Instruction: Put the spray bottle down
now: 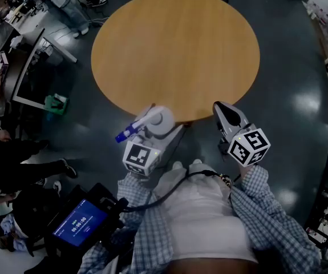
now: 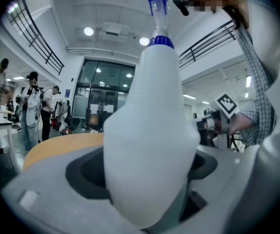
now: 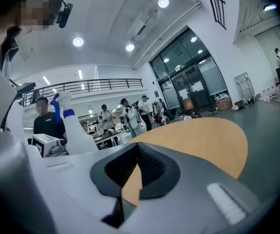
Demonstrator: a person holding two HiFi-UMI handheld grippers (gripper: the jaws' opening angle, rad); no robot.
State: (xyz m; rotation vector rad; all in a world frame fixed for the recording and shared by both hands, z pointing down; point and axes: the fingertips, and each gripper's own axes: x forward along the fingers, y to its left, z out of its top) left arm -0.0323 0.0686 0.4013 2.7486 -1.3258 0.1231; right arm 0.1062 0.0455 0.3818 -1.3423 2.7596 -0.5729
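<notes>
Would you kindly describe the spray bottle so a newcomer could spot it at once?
Find the round wooden table; at its near edge are two grippers. The spray bottle is clamped in the jaws of the left gripper. It is white with a blue trigger head, and the right gripper holds nothing.

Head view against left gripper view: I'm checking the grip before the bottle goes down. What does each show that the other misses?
Only the head view: the spray bottle hangs at the near edge of the round table, its blue nozzle pointing left, and a lit screen sits at lower left. Only the left gripper view: the pads of the left gripper pressing on the bottle's white body. Both: the bottle, the table and the empty right gripper.
</notes>
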